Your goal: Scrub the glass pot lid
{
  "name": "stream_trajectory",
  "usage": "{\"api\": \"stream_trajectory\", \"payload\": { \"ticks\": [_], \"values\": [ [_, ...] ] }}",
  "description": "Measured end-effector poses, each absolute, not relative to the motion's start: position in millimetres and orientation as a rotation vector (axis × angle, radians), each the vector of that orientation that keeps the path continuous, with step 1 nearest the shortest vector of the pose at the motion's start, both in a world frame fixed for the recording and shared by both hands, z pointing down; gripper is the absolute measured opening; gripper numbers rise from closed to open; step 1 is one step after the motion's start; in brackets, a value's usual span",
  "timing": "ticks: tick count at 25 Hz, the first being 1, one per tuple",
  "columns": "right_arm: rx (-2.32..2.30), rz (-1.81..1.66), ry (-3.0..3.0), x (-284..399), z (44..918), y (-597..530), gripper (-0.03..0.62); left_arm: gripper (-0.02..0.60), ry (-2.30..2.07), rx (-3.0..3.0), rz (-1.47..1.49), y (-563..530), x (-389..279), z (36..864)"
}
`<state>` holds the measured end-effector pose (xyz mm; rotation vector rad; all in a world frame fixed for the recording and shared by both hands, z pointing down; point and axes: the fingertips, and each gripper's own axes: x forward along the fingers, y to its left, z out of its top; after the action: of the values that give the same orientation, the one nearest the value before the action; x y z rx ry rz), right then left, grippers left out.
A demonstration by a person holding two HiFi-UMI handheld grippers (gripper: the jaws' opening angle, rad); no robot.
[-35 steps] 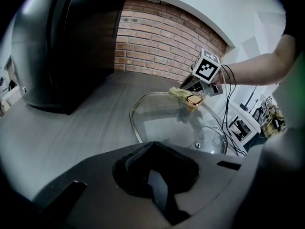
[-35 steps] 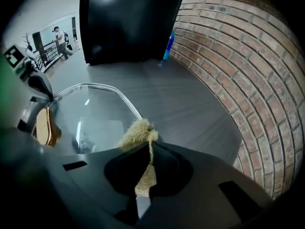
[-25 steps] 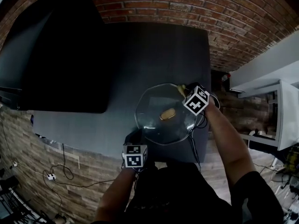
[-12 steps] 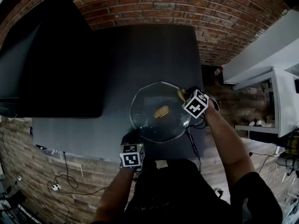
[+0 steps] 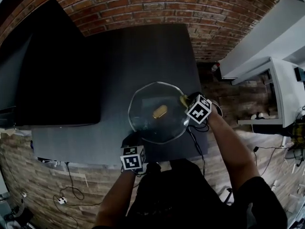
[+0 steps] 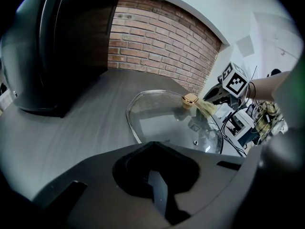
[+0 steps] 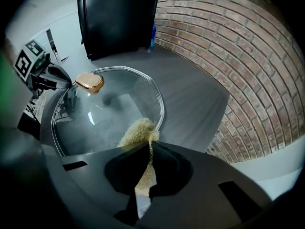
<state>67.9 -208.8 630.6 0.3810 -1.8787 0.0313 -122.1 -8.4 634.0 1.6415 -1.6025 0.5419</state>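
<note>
Glass lid sits over the tabletop toward its near right corner, gold knob facing up.

Left gripper: at the lid's near rim, by the table's near edge. Jaws nearly together, pinching a thin pale edge that looks like the lid's rim.

Right gripper: at the lid's right side, toward the table's right edge. Jaws clamped on a yellowish scrub pad; the pad's free end rests on the glass just inside the rim, apart from the knob.

Big black box occupies the left part of the tabletop, well apart from the lid. Brick wall runs along the far edge.
</note>
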Motion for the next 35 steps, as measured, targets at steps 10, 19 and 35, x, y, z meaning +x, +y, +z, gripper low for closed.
{"api": "stream_trajectory", "payload": {
  "ticks": [10, 19, 35],
  "values": [
    [0.428, 0.149, -1.877, 91, 632, -170, 0.025, 0.032, -1.565, 1.693, 0.559, -10, -122, 633],
    [0.452, 0.212, -1.882, 94, 632, -127, 0.025, 0.032, -1.530, 1.734, 0.576, -8, -122, 635],
    [0.470, 0.305, -1.882, 79, 633, -59, 0.025, 0.032, -1.447, 1.829, 0.619, -7, -122, 636]
  ]
}}
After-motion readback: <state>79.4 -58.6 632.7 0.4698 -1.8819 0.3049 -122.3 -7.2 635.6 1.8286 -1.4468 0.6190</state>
